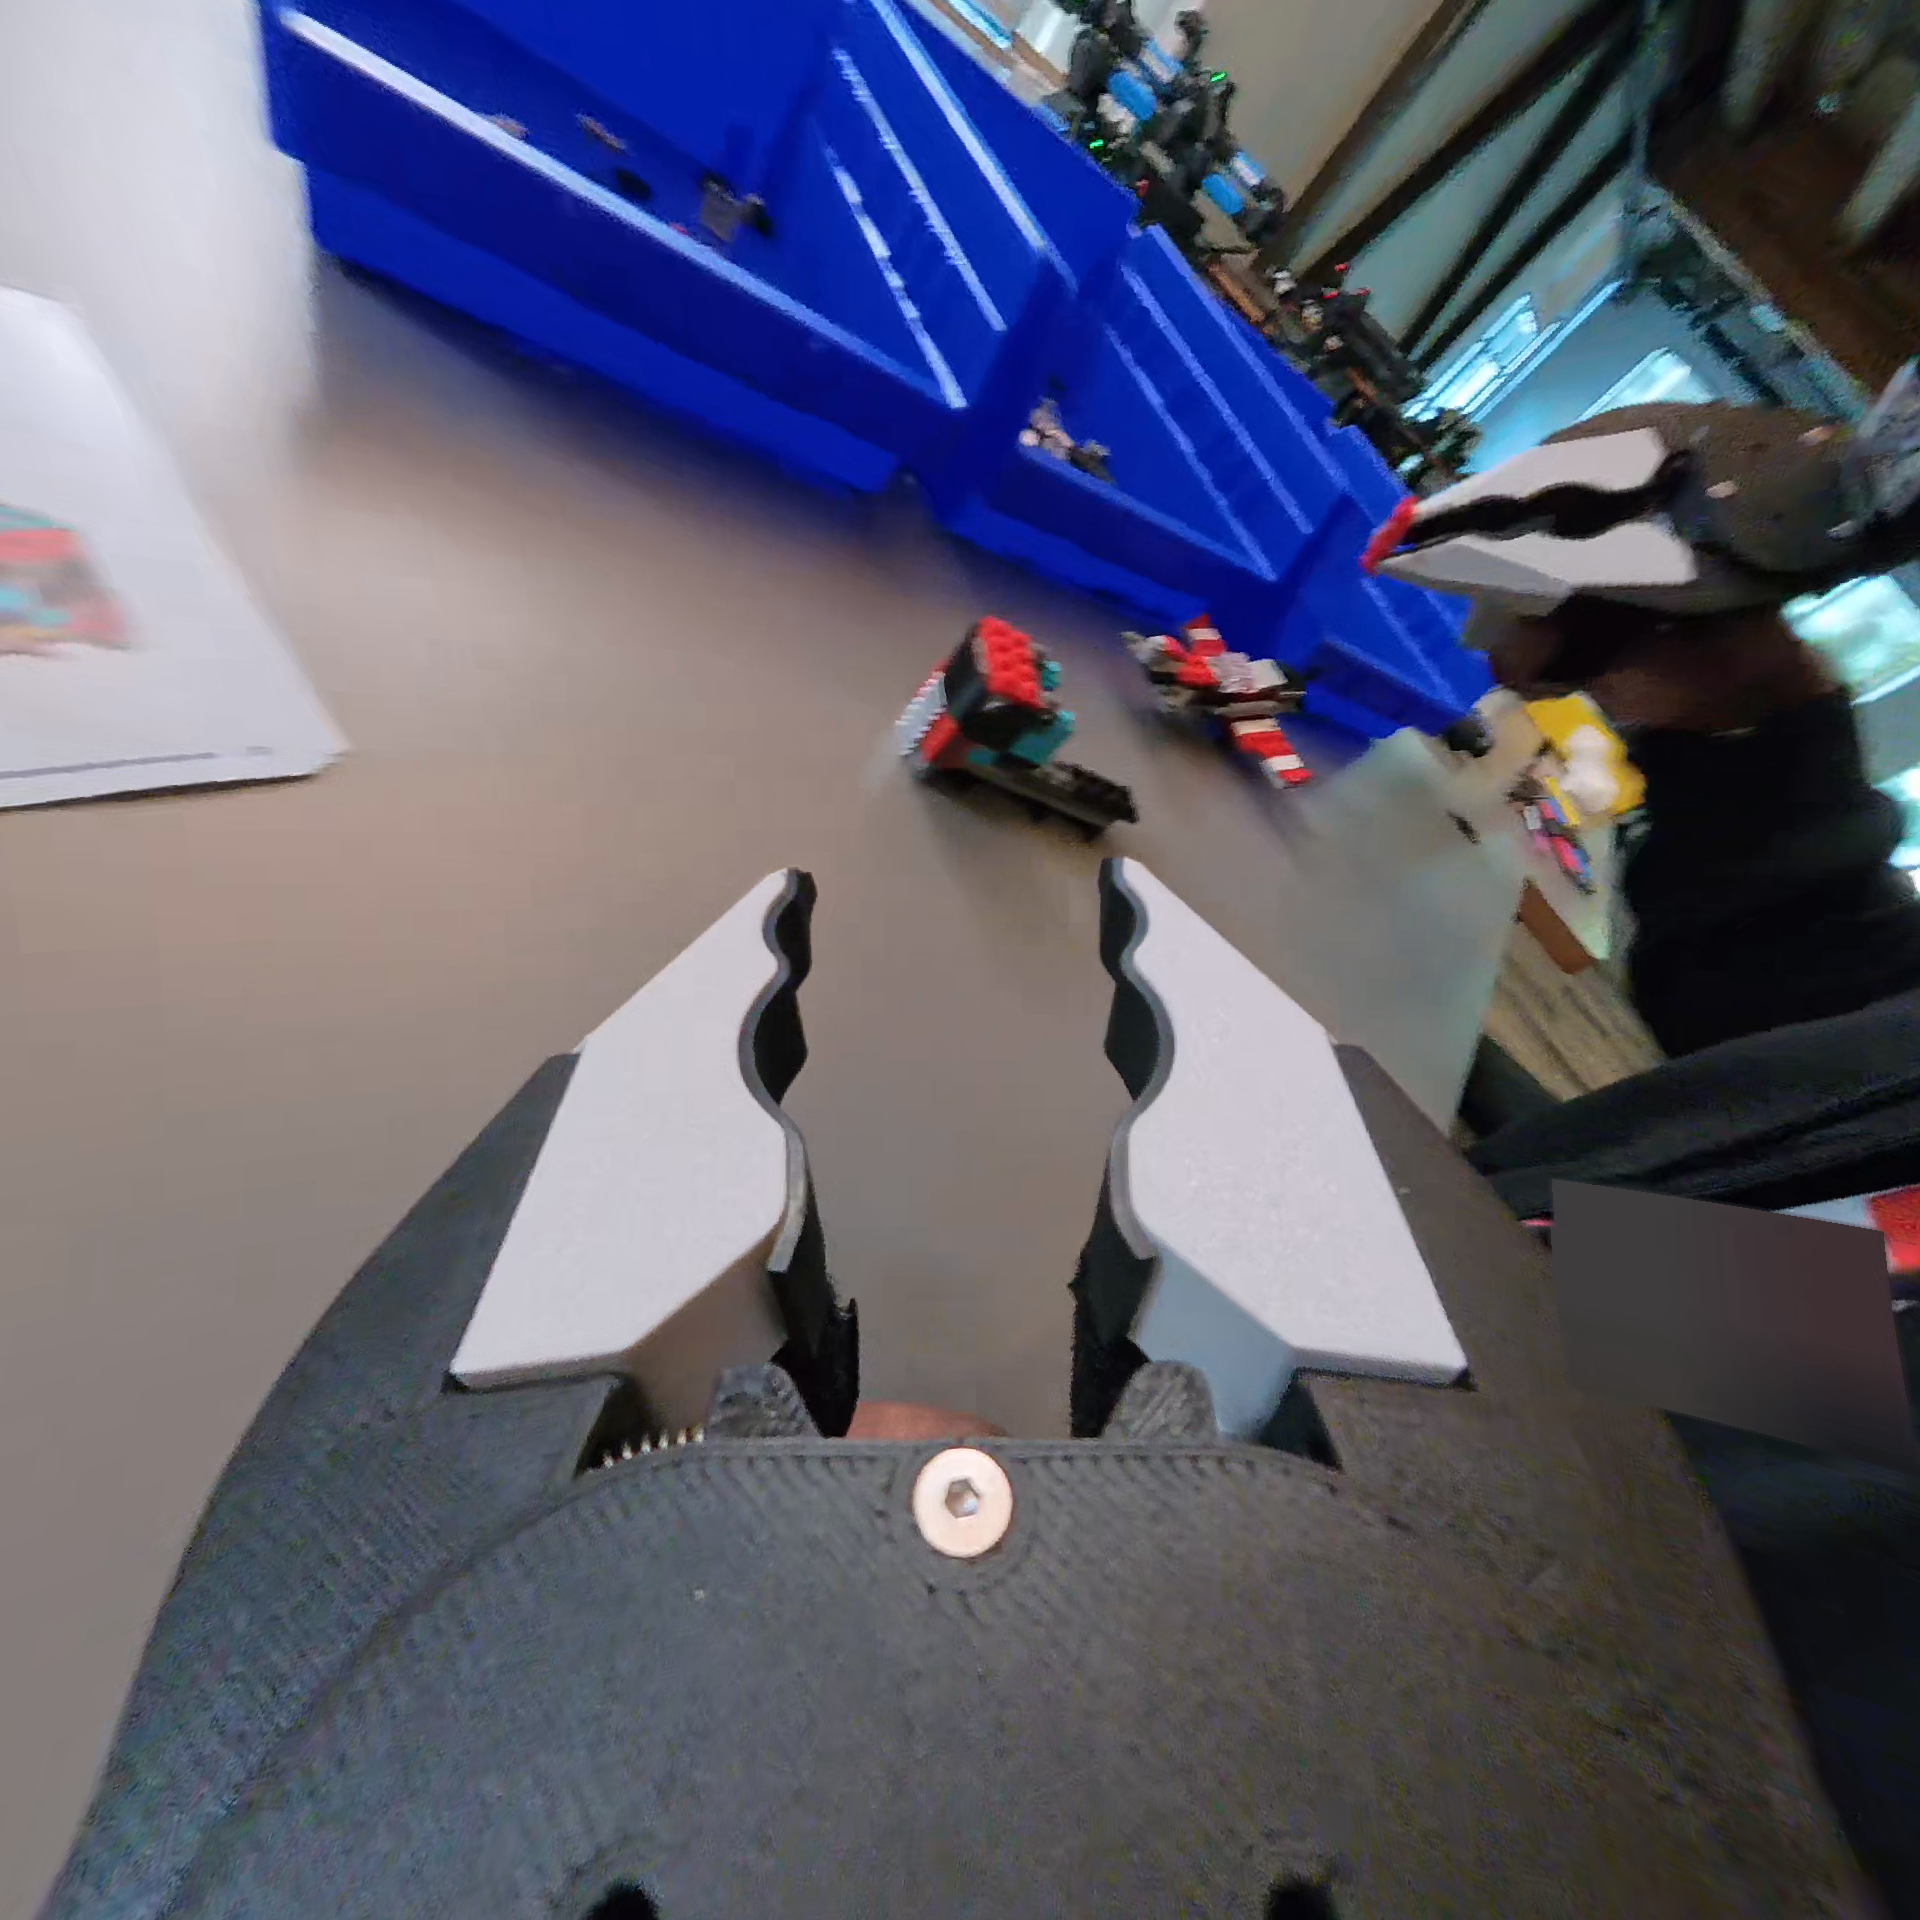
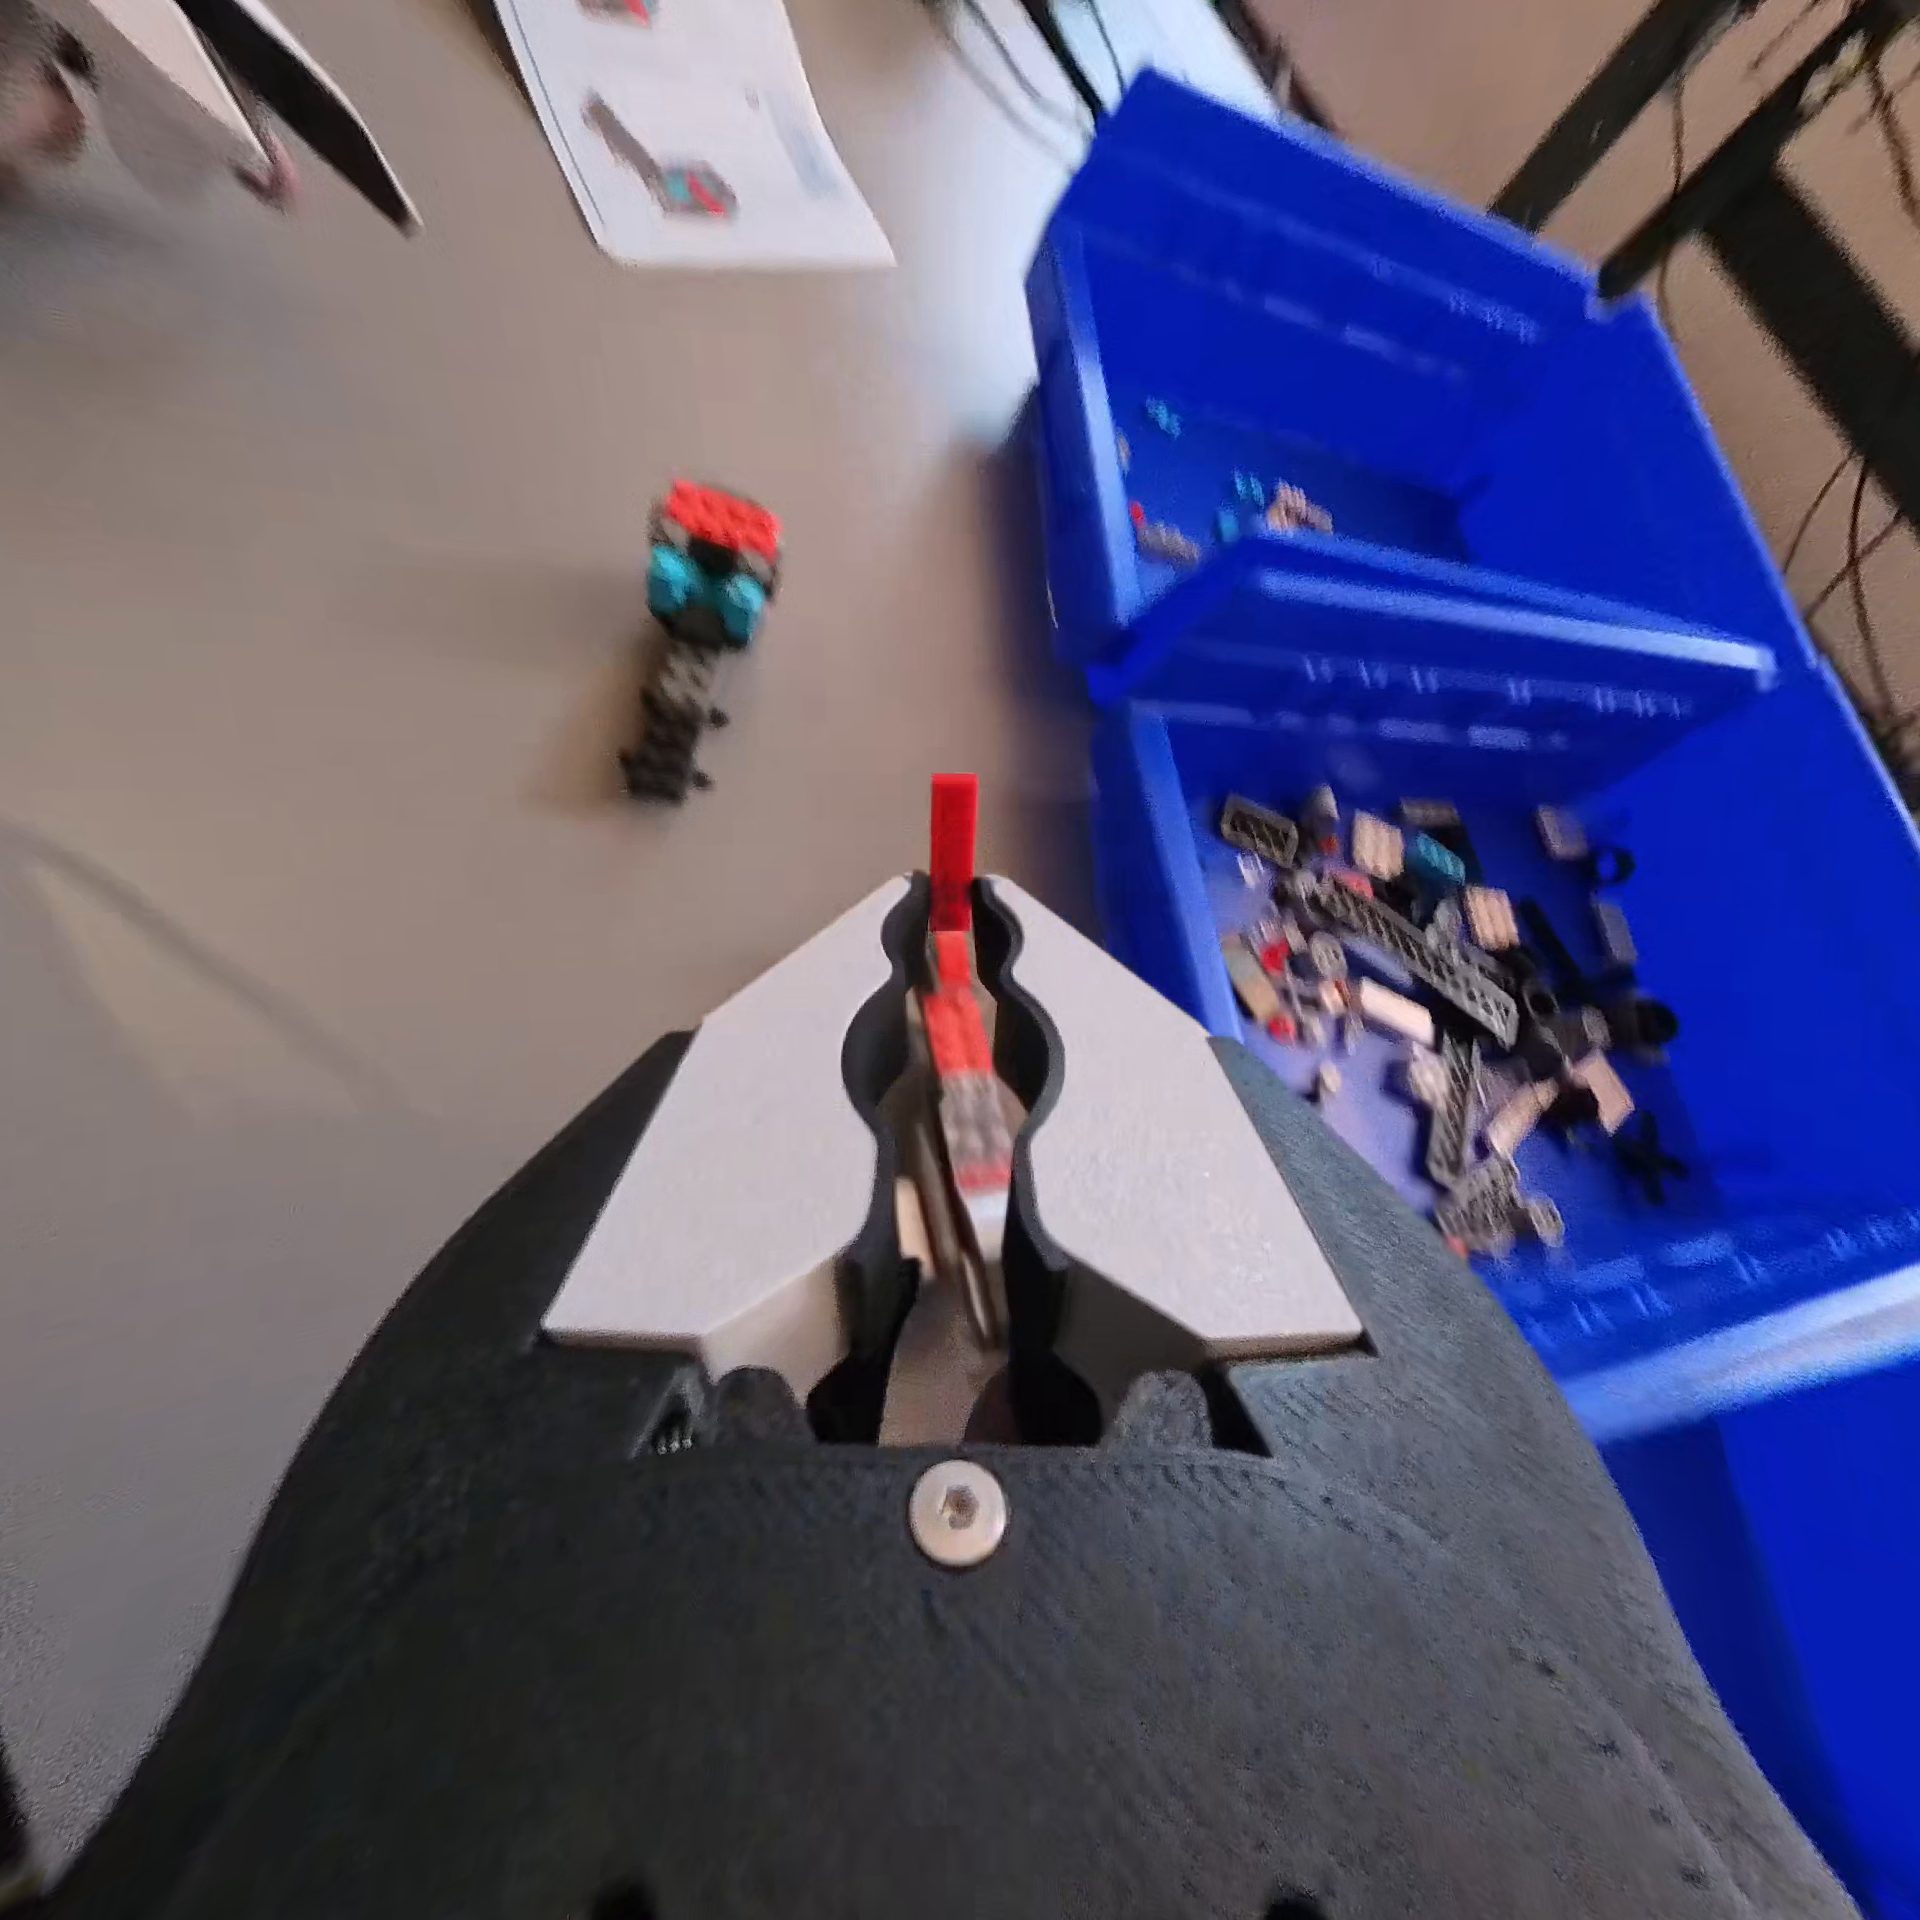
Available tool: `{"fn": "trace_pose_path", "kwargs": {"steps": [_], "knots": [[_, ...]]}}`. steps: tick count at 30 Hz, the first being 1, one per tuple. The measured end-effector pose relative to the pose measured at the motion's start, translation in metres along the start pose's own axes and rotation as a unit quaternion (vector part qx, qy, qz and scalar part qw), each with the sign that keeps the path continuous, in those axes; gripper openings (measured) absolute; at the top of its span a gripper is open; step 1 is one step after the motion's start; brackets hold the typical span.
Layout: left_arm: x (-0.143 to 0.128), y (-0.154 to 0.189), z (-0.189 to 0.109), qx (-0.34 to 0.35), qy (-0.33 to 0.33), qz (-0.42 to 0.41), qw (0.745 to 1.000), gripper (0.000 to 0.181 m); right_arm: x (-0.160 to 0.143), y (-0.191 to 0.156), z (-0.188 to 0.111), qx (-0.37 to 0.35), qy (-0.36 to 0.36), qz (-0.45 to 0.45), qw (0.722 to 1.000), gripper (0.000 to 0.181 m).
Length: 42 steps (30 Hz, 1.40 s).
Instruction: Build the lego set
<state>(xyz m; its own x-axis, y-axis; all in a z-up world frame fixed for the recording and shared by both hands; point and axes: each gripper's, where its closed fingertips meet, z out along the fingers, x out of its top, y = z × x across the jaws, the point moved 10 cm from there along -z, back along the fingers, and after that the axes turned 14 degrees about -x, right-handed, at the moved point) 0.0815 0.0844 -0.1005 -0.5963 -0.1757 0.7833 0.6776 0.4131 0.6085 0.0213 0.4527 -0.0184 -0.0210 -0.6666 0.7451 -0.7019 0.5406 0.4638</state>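
Note:
A partly built lego vehicle [image 1: 992, 717], red, teal and black with a long black base, lies on the grey-brown table; it also shows in the right wrist view [image 2: 707, 592]. A second small red, white and grey assembly [image 1: 1226, 686] lies to its right, by the bins. My left gripper [image 1: 956, 883] is open and empty, above the table and short of the vehicle. My right gripper [image 2: 951, 883] is shut on a thin red lego plate [image 2: 953, 831] that sticks out past the tips. In the left wrist view it [image 1: 1387, 540] hovers above the second assembly.
Blue parts bins [image 1: 644, 270] line the table's far side. One bin [image 2: 1434, 623] right of my right gripper holds several loose grey, black and tan pieces [image 2: 1455, 997]. An instruction sheet [image 2: 707, 125] lies beyond the vehicle. A person in dark clothes [image 1: 1766, 831] is at the right.

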Motion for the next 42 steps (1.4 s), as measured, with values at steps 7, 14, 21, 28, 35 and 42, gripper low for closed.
{"fn": "trace_pose_path", "kwargs": {"steps": [7,14,21,28,35,42], "knots": [[0.007,0.026,0.047,-0.113,0.024,-0.080,0.990,0.056,0.030,-0.099,0.060,-0.009,0.140,-0.008,0.990,0.008],[0.006,0.027,0.055,-0.115,0.015,-0.170,0.979,0.046,0.036,-0.147,0.075,-0.138,0.233,-0.203,0.941,0.008],[-0.004,0.023,0.056,-0.179,0.054,-0.263,0.947,0.038,0.036,-0.156,0.068,-0.226,0.301,-0.319,0.870,0.008],[-0.006,0.025,0.063,-0.198,0.056,-0.287,0.935,0.025,0.029,-0.155,0.066,-0.258,0.331,-0.377,0.826,0.008],[-0.005,0.025,0.075,-0.186,0.055,-0.280,0.940,0.009,0.020,-0.148,0.070,-0.272,0.329,-0.401,0.811,0.010],[0.007,0.017,0.087,-0.080,0.020,-0.168,0.982,0.008,0.007,-0.126,0.074,-0.263,0.270,-0.369,0.850,0.018]]}}
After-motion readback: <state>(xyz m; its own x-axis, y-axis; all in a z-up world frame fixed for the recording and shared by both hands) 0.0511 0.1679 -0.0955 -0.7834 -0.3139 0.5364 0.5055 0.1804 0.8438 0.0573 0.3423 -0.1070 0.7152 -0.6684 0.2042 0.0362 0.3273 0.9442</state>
